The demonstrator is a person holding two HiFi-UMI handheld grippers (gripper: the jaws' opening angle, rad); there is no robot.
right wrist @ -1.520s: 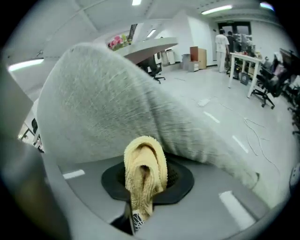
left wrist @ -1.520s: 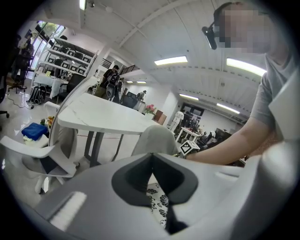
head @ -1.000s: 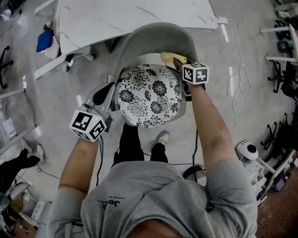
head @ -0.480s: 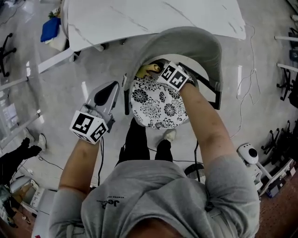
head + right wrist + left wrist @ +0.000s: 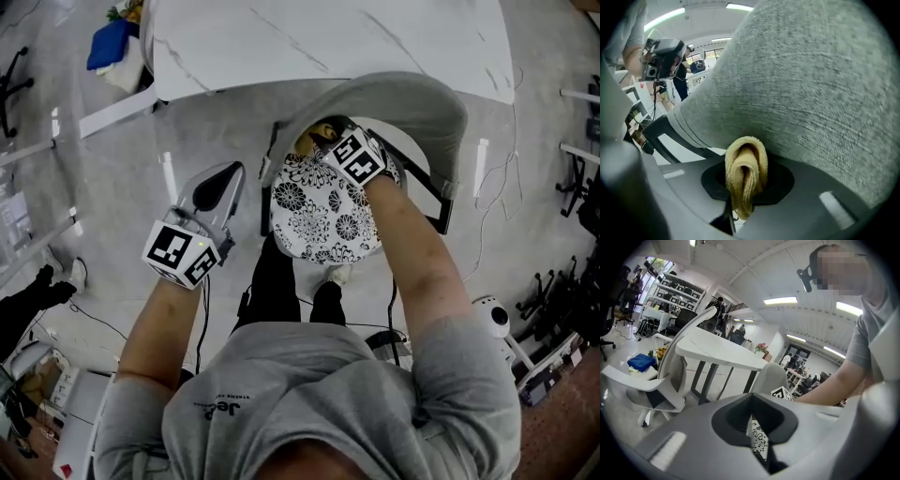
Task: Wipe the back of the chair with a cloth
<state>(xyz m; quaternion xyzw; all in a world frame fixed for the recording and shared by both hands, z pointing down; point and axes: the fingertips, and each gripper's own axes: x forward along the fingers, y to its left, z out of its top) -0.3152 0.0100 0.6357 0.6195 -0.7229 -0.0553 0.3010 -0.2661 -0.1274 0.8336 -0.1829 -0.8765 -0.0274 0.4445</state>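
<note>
At the inner face of the chair back: right gripper with cloth, left gripper empty beside the seat.
Right gripper (image 5: 328, 142): jaws clamped on a folded yellow cloth (image 5: 746, 168), whose looped end presses against the grey fabric chair back (image 5: 412, 98) near its left end, above the seat. Left gripper (image 5: 223, 180): jaws drawn together with nothing between them, held in the air left of the chair, clear of it, pointing toward the table. Seat cushion (image 5: 323, 220): round, black-and-white floral print, directly under the right forearm. White marble-patterned table (image 5: 328, 37): just beyond the chair back. Blue bundle (image 5: 111, 42): on a white chair left of the table.
</note>
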